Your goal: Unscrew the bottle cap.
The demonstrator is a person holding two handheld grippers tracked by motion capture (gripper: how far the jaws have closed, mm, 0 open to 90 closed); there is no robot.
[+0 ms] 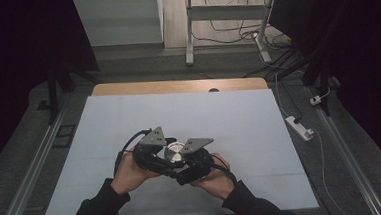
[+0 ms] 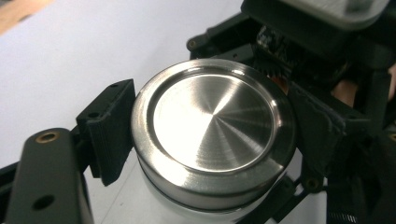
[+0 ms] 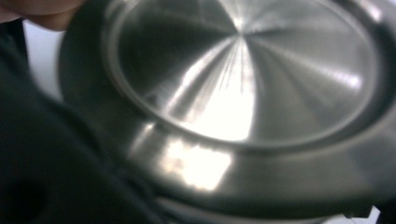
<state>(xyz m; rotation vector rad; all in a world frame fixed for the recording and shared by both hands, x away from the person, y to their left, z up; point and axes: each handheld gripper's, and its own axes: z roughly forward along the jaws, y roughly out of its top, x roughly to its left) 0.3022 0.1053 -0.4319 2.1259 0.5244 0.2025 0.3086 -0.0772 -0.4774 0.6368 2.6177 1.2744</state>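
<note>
The steel lid (image 2: 212, 128) sat on a white container (image 2: 187, 210), held near the table's (image 1: 259, 118) front edge. Left gripper (image 1: 153, 152) was clenched on the lid rim, prob. to twist it. Right gripper (image 1: 194, 162) pressed close beside; its jaws' state I cannot tell, maybe steadying the body.

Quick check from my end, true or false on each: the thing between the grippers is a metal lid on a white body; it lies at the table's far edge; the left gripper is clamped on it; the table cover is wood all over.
1. A metal lid tops a white body: true.
2. It is at the table's far edge: false, it is near the person.
3. The left gripper clamps the lid: true, jaws press both sides.
4. The cover is all wood: false, a white sheet; wood shows only along the far edge.
</note>
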